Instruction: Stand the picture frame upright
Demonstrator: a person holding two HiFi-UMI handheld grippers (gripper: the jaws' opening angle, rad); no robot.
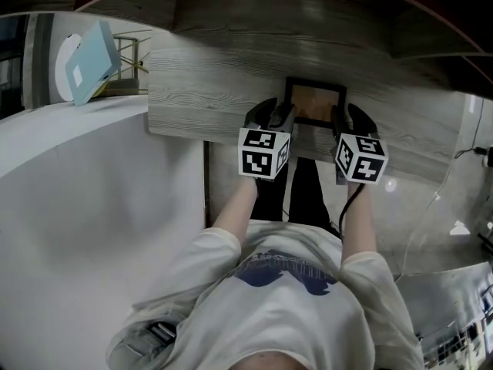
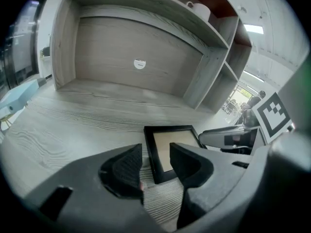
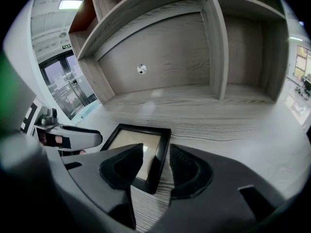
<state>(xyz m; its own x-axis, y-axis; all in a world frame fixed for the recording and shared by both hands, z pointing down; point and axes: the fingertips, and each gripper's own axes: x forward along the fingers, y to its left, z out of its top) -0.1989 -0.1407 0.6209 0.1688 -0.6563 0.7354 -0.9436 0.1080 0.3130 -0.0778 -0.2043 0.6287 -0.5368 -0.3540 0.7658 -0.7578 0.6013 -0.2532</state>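
Presently the frame (image 1: 314, 101) is lying flat on the desk (image 1: 200, 99), the left tongs (image 2: 155, 165) and right tongs (image 3: 155, 169) both standing spread, each straddling a side rail without pinching. Judged light, stiff and probably glazed, it is calling for grips on those rails.

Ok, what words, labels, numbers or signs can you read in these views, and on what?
No text is readable in any view.
Round white sticker on the grey wooden back panel: dark mark, too small to read.
Navy print on the white T-shirt: blurred.
Black-and-white marker cubes: square patterns, no words.
Black picture frame: plain tan insert, no writing.
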